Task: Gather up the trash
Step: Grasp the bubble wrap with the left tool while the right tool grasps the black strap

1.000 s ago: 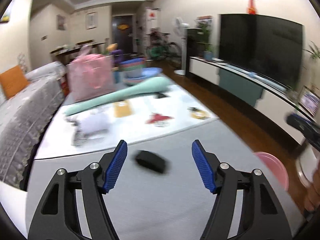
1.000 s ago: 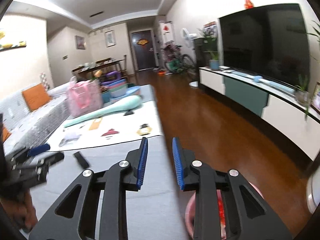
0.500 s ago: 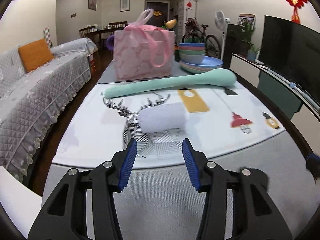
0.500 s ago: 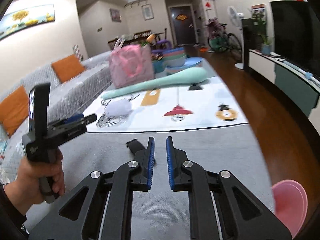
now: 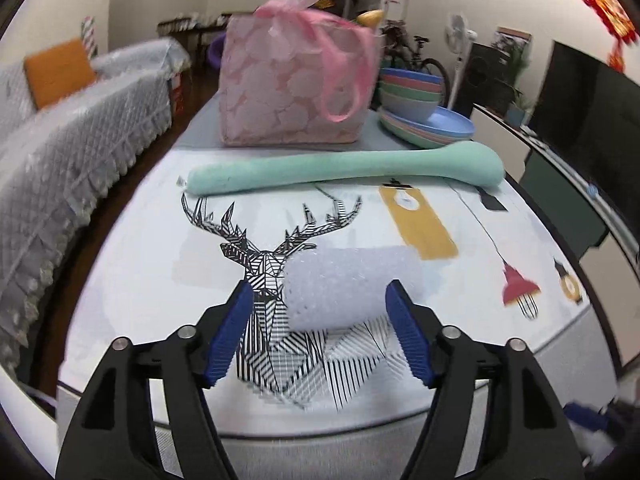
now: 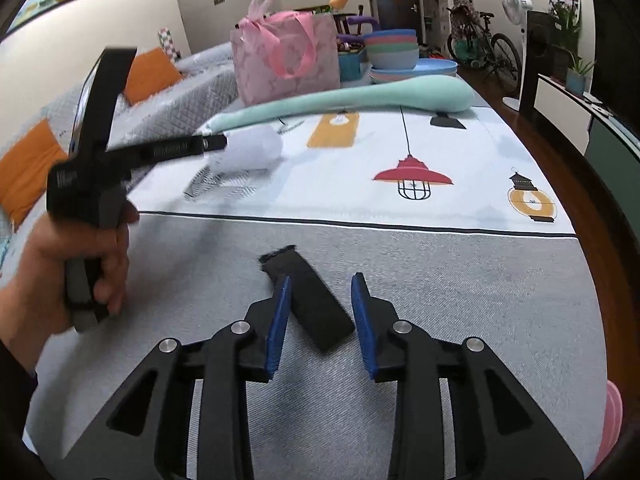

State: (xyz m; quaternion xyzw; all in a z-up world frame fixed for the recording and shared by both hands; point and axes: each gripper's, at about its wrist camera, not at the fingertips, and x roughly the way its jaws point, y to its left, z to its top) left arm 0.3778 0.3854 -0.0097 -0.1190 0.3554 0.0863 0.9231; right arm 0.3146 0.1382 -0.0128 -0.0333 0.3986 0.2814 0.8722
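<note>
A white foam roll [image 5: 352,286] lies on the printed tablecloth [image 5: 152,264]. My left gripper [image 5: 320,332] is open, its blue pads on either side of the roll's near end, not touching it. In the right wrist view the roll [image 6: 250,150] shows at the tips of the left gripper [image 6: 212,143]. A black flat strip [image 6: 308,300] lies on the grey cloth. My right gripper [image 6: 320,324] is open with its pads on either side of the strip's near part.
A long mint cushion [image 5: 344,166] lies across the table behind the roll. A pink bag [image 5: 296,88] and stacked coloured bowls [image 5: 416,108] stand at the far end. A grey sofa [image 5: 60,152] runs along the left. A pink bin rim [image 6: 612,420] sits low on the right.
My left gripper has moved forward to the foam roll and opened wider. My right gripper has opened and come down around the black strip.
</note>
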